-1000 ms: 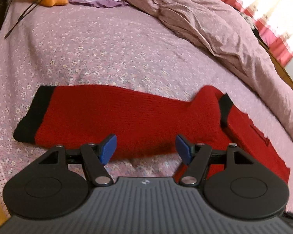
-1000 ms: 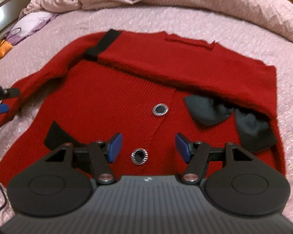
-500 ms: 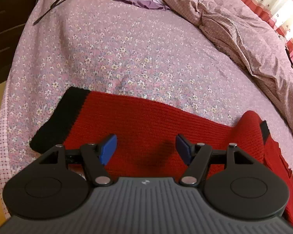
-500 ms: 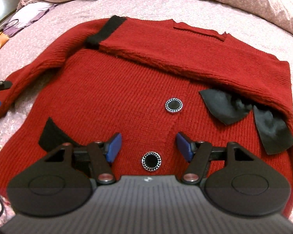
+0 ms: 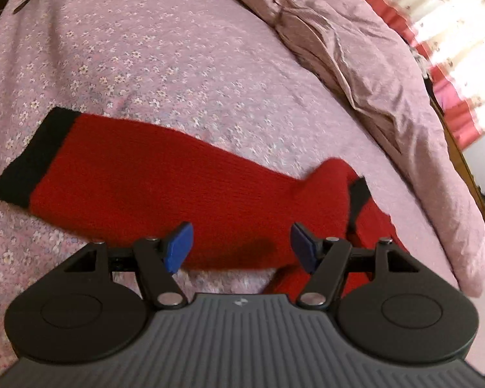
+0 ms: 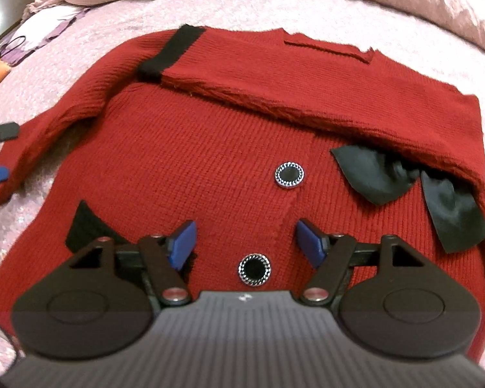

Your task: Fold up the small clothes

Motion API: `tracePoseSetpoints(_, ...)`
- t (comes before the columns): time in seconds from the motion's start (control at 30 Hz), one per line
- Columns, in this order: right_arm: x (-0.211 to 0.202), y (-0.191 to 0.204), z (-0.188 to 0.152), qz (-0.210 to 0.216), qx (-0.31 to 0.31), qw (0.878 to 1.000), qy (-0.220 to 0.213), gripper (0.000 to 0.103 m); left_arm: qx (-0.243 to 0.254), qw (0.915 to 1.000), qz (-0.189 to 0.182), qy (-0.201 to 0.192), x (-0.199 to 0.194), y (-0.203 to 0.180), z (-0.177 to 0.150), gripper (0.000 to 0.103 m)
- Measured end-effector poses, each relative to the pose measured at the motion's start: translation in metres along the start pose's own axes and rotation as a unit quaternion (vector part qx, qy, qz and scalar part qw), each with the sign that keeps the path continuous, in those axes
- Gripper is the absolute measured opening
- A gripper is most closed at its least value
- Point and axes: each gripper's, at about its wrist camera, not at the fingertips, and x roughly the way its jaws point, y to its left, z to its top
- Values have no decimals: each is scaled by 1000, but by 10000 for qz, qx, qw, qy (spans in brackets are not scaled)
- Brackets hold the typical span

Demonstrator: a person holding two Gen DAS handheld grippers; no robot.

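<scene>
My left gripper (image 5: 241, 245) hangs wide open over the red cardigan's (image 6: 210, 148) spread sleeve (image 5: 152, 177) on the bed (image 5: 145, 64), right gripper (image 6: 244, 242) wide above its buttons (image 6: 289, 175): next, I reckon, pinch that sleeve and fold it inward.

A red sleeve (image 5: 165, 187) with a black cuff (image 5: 32, 158) is seen laid across the floral bedsheet (image 5: 152, 64), just beyond the left gripper (image 5: 239, 245), whose jaws are held apart.
</scene>
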Motion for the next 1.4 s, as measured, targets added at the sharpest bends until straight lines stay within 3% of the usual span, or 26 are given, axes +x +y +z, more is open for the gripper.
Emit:
tracePoseSetpoints(0.2, 0, 5, 2, 49, -55, 9997, 250, 73, -22, 9989, 455, -110, 32, 3, 18, 72)
tracePoseSetpoints(0.4, 5, 11, 3, -29, -104, 9996, 249, 79, -55, 9990, 434, -69, 30, 4, 19, 71)
tracePoseSetpoints(0.63, -8, 17, 0, -37, -325, 9995, -53, 78, -237, 9987, -438, 122, -18, 8, -1, 71)
tracePoseSetpoints(0.73, -12, 20, -2, -22, -351, 9993, -159, 78, -404, 9962, -729, 239, -23, 3, -9, 71)
tracePoseSetpoints(0.83, -14, 20, -3, -4, -262, 9994, -220, 78, -243, 9945, -977, 281, -20, -10, -18, 71)
tracePoseSetpoints(0.93, -19, 19, -4, 69, -230, 9993, -280, 78, -131, 9975, -688, 60, -4, -17, -21, 72)
tracePoseSetpoints(1.0, -23, 17, -3, 80, -226, 9992, -322, 77, -368, 9981, -476, 127, 11, -11, -19, 71)
tracePoseSetpoints(1.1, -31, 13, -1, 73, -190, 9990, -409, 78, -689, 9966, -461, 22, 24, -2, -16, 71)
tracePoseSetpoints(1.27, -37, -2, 9, 150, 58, 9994, -310, 78, -322, 9956, -196, -854, 23, -10, 2, 71)
tracePoseSetpoints(1.3, -39, -7, 9, 139, 93, 9994, -312, 78, -368, 9960, -154, -803, 25, -9, 7, 71)
tracePoseSetpoints(1.4, -44, -27, 5, -121, 314, 9987, -378, 78, -811, 9946, -476, -445, 18, -3, 16, 71)
